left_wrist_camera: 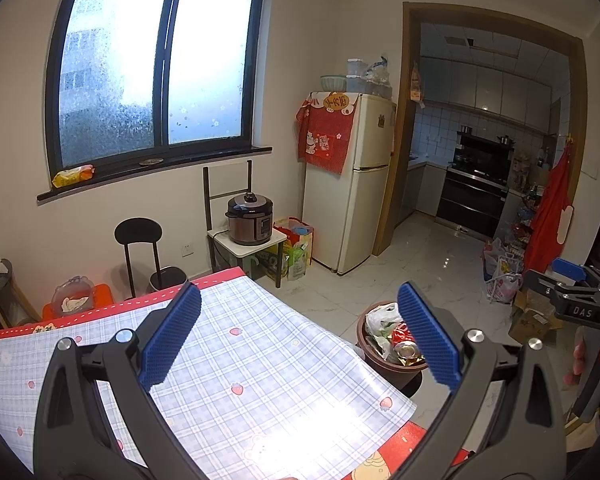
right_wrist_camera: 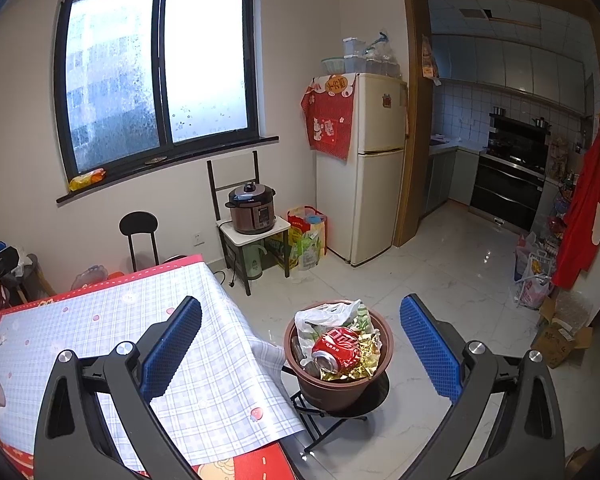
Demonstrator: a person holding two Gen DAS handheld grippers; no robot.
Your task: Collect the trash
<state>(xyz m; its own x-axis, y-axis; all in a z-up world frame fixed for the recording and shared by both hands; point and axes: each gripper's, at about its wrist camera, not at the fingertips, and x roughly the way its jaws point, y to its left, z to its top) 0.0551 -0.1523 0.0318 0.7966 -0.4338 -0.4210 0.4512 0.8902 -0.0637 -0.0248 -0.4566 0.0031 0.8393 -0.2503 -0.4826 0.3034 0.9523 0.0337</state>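
A brown round bin (right_wrist_camera: 336, 384) stands on a black folding stool beside the table's right corner. It holds a red soda can (right_wrist_camera: 336, 348), a white plastic bag (right_wrist_camera: 324, 316) and gold wrappers (right_wrist_camera: 364, 360). The bin also shows in the left wrist view (left_wrist_camera: 396, 368), partly behind a finger. My left gripper (left_wrist_camera: 300, 336) is open and empty above the checked tablecloth (left_wrist_camera: 260, 360). My right gripper (right_wrist_camera: 300, 348) is open and empty, just above and in front of the bin. The right gripper also shows in the left wrist view (left_wrist_camera: 576, 300) at the far right.
The table (right_wrist_camera: 140, 320) has a blue checked cloth over a red one. A pressure cooker (right_wrist_camera: 252, 208) sits on a small stand by the wall, next to a black stool (right_wrist_camera: 140, 232) and a cream fridge (right_wrist_camera: 372, 168). Bags and a cardboard box (right_wrist_camera: 560, 340) lie along the right wall.
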